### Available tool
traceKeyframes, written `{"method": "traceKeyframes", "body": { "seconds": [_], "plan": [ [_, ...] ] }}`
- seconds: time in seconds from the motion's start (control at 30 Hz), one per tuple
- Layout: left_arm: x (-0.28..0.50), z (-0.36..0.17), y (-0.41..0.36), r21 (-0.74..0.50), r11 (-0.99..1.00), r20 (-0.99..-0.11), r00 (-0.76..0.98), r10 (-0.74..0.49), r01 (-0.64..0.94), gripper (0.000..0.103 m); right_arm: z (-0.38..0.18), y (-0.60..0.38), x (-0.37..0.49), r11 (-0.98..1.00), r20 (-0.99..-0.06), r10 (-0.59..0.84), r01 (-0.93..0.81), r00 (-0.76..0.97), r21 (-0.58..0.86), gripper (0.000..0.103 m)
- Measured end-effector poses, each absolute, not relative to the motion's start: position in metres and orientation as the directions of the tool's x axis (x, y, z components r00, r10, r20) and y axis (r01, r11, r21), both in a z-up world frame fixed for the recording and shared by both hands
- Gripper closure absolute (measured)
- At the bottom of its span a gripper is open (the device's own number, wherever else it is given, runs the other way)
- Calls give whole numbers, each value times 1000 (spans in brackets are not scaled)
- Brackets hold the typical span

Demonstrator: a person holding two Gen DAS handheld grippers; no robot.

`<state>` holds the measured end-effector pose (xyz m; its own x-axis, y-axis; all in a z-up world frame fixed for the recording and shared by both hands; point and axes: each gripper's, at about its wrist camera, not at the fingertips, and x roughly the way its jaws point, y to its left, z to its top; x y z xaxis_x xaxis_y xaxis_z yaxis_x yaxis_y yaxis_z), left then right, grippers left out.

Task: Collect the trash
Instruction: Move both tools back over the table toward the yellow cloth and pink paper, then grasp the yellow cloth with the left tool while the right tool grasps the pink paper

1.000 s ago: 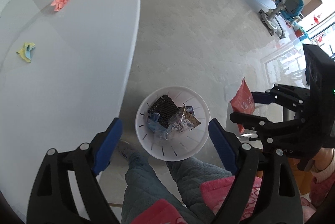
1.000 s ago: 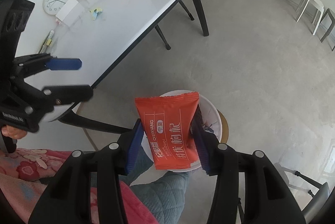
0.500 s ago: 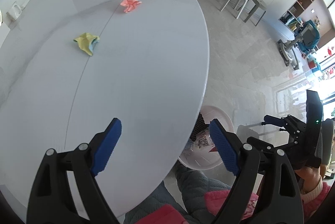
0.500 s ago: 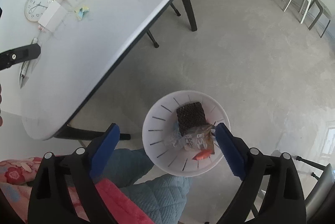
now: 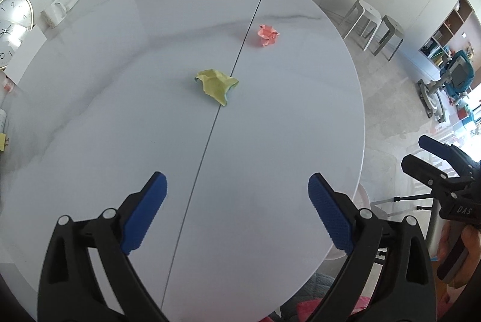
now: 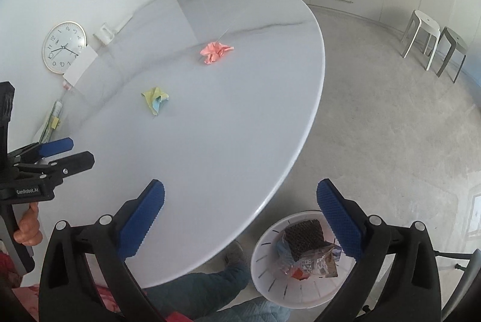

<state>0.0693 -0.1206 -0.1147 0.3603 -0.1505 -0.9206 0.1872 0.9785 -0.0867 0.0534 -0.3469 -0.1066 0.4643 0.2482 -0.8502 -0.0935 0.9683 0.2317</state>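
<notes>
Both sets of blue pads spread wide and still opening, nothing between them. Left gripper (image 5: 237,210) over the near part of the white table (image 5: 105,126), right gripper (image 6: 240,219) at the table's near edge, half over the floor.

Straight ahead of the left fingers (image 5: 144,213), around mid-table and sitting on the centre seam: crumpled yellow paper (image 5: 215,84), long axis running roughly across the seam with a tail pointing back this way. Further along the seam and just to its right, nearer the far edge: crumpled pink paper (image 5: 267,35), more of a ball, no real long axis. Well apart from each other.

Left looks lined up best for the yellow one; from the right wrist view both scraps lie ahead and off to the left, pink one (image 6: 216,51) beyond the yellow one (image 6: 155,99).

Bare tabletop in between, nothing blocking. White bin (image 6: 264,259) down on the floor off the table's near-right edge, already holding wrappers, a dark block and something orange. Clock (image 6: 63,47) propped against the wall past the table's left side, stools (image 6: 433,36) far off to the right of the table.
</notes>
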Motion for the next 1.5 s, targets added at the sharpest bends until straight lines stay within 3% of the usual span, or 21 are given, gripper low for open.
{"method": "traceKeyframes", "body": {
  "seconds": [0.57,1.0,1.27,1.5],
  "plan": [
    [139,-152,-107,-78,956,-908,375,-185,282,12,-91,-313,105,981,-865,182,-24,468,193,2],
    [207,-193,-129,-21,951,-927,350,-133,307,18,-128,-287,196,977,-875,193,-10,443,211,2],
    [223,-209,-137,-28,953,-938,321,-130,303,41,-151,-279,253,980,-889,162,34,428,195,2],
    [225,-209,-130,-59,956,-933,326,-155,286,45,-165,-265,276,984,-903,151,31,402,178,2]
  ]
}}
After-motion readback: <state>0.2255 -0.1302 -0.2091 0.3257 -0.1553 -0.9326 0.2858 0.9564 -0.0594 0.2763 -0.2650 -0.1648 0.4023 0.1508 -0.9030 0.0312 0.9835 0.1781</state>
